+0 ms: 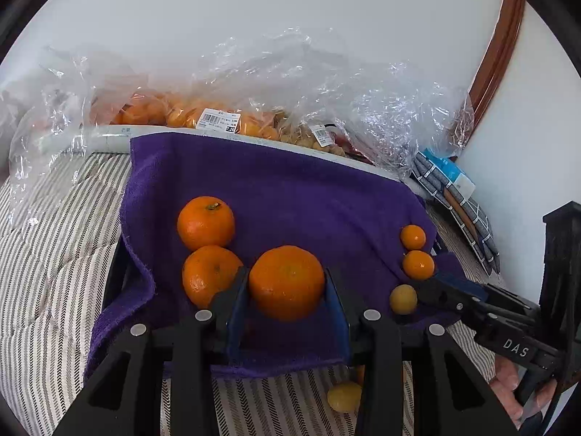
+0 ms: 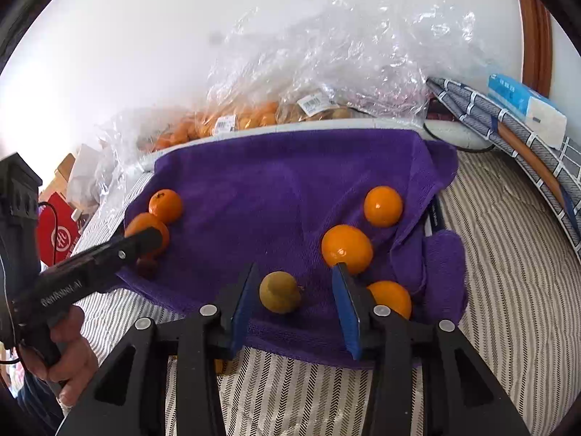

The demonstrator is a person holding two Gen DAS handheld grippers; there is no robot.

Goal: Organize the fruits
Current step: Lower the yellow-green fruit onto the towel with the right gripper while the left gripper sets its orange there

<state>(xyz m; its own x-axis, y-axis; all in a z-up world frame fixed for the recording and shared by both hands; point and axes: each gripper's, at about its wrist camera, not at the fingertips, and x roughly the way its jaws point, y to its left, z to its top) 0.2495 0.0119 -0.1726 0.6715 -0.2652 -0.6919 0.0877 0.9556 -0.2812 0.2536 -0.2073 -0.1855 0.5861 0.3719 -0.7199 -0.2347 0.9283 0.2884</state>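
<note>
A purple towel (image 1: 290, 196) lies on striped bedding. My left gripper (image 1: 287, 287) is shut on a large orange mandarin (image 1: 286, 281), next to two other large mandarins (image 1: 206, 223) (image 1: 208, 274) at the towel's left. Two small oranges (image 1: 413, 237) (image 1: 418, 264) and a yellow fruit (image 1: 403, 298) lie at the right. My right gripper (image 2: 294, 292) is open around the yellow fruit (image 2: 279, 292), pads apart from it. Small oranges (image 2: 346, 249) (image 2: 383, 206) (image 2: 390, 298) lie beside it. The left gripper also shows in the right wrist view (image 2: 143, 241).
Clear plastic bags of fruit (image 1: 218, 116) with price labels lie behind the towel against the white wall. A folded grey checked cloth with a blue packet (image 2: 523, 109) sits at the right. Another yellow fruit (image 1: 344, 396) lies on the striped bedding (image 1: 54, 254) below the towel.
</note>
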